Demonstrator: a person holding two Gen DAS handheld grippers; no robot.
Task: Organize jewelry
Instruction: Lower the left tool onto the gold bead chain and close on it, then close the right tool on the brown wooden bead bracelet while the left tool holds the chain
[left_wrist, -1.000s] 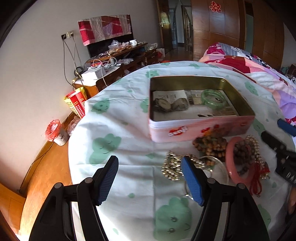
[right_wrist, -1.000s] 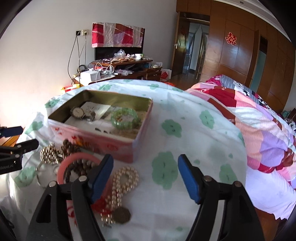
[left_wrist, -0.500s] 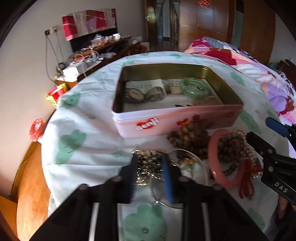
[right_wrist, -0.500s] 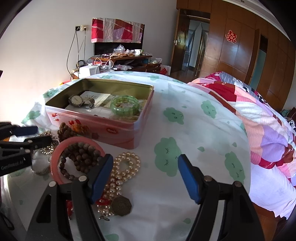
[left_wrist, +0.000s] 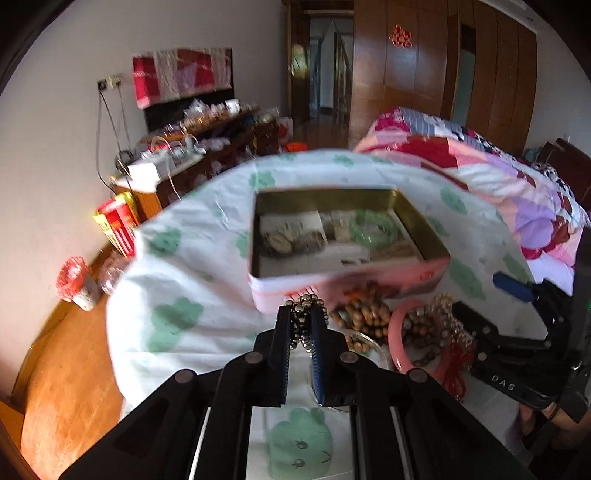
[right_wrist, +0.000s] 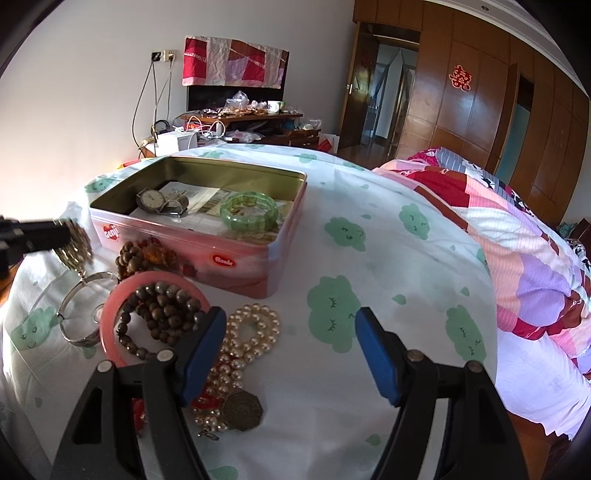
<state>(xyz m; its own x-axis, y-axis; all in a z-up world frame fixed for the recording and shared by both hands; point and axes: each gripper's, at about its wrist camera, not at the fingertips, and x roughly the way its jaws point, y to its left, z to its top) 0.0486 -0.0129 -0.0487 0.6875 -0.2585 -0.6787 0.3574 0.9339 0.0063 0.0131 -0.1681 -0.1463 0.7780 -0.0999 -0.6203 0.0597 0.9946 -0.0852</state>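
My left gripper is shut on a gold bead bracelet and holds it lifted in front of the pink tin box; they also show at the left of the right wrist view. The box holds a watch and a green bangle. My right gripper is open above the cloth, beside a pearl strand, a pink bangle, dark wooden beads, brown beads and a silver bangle.
The table has a white cloth with green clouds. A bed with a patterned quilt lies at the right. A cluttered wooden cabinet stands against the far wall. The wooden floor lies left of the table.
My left gripper closed on the gold bead bracelet and lifted it off the cloth toward the box. My right gripper stayed open and shifted slightly.
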